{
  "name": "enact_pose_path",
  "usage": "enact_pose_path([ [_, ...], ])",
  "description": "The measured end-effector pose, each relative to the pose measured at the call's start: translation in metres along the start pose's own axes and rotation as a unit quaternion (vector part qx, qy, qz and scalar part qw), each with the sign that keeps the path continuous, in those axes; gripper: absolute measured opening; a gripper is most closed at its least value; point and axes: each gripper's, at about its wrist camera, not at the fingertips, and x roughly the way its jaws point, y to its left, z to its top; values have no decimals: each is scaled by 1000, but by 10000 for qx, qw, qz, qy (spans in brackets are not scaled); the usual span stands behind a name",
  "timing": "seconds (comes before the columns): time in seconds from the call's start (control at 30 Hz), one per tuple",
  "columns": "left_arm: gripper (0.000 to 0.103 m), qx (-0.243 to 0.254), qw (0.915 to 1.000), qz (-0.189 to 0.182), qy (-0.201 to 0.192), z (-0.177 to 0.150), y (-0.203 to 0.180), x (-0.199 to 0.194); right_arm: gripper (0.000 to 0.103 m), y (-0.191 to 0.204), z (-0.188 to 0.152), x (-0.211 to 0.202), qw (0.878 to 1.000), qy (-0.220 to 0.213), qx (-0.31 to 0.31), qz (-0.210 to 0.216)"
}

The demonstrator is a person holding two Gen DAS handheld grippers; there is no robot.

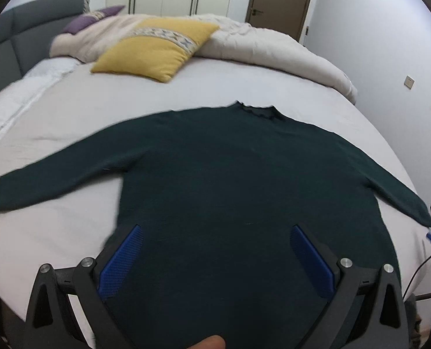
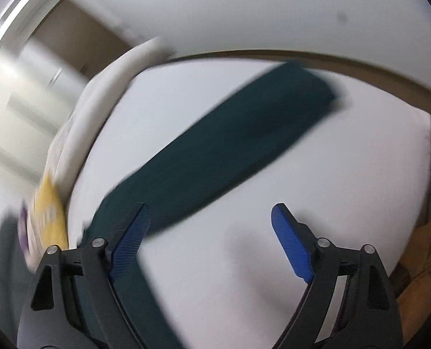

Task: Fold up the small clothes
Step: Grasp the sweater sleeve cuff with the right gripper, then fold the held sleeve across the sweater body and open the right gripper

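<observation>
A dark green long-sleeved sweater (image 1: 232,174) lies flat on the bed, collar at the far side, both sleeves spread out. My left gripper (image 1: 215,232) is open and empty above the sweater's lower body near the hem. My right gripper (image 2: 211,212) is open and empty; it hovers beside the sweater's right sleeve (image 2: 230,142), which runs diagonally to its cuff at the upper right. Its left finger (image 2: 134,238) is over the sleeve's near edge. The right wrist view is blurred by motion.
The sweater rests on a white bed sheet (image 1: 69,110). A yellow pillow (image 1: 157,49), a purple pillow (image 1: 93,19) and a bunched beige duvet (image 1: 273,46) lie at the far end. The bed's right edge (image 2: 425,151) is near the sleeve cuff. A grey headboard (image 1: 17,37) stands at the left.
</observation>
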Motion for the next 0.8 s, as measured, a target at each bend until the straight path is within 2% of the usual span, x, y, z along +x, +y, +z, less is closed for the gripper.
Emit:
enact_pose_path([
  [0.07, 103, -68, 9998, -194, 70, 4, -6, 10, 80, -33, 19, 8, 9992, 71, 387, -44],
  [0.1, 103, -144, 9989, -434, 83, 7, -10, 16, 77, -44, 26, 12, 9984, 84, 550, 25],
  [0.2, 103, -230, 9926, -1193, 15, 14, -21, 27, 77, -61, 39, 19, 9965, -26, 763, 335],
  [0.23, 103, -247, 9898, -1391, 181, 16, -27, 35, 76, -63, 43, 22, 9959, -110, 803, 406],
  [0.27, 103, -257, 9889, -1422, 332, 17, -31, 42, 75, -66, 48, 25, 9953, -156, 844, 450],
  [0.3, 103, -224, 9884, -1409, 529, 19, -36, 49, 68, -70, 50, 30, 9945, -216, 892, 499],
  [0.37, 103, -198, 9887, -1337, 655, 20, -40, 57, 50, -74, 59, 39, 9942, -255, 906, 523],
  [0.43, 103, -258, 9882, -1328, 714, 21, -38, 62, 13, -77, 71, 48, 9948, -163, 882, 476],
  [0.47, 103, -296, 9875, -1371, 714, 21, -35, 63, 7, -79, 79, 52, 9955, -106, 854, 405],
  [0.5, 103, -352, 9870, -1399, 709, 21, -30, 64, 7, -76, 84, 53, 9962, -102, 807, 310],
  [0.57, 103, -488, 9860, -1440, 684, 20, -19, 66, 7, -60, 91, 49, 9981, -239, 531, 205],
  [0.67, 103, -784, 9828, -1532, 664, 23, -1, 69, 6, 3, 81, 43, 9988, -338, -299, 184],
  [0.73, 102, -916, 9813, -1590, 582, 26, 9, 68, 6, 59, 68, 45, 9938, -292, -1038, 286],
  [0.8, 102, -975, 9809, -1617, 470, 28, 17, 64, 6, 126, 41, 55, 9817, -103, -1840, 481],
])
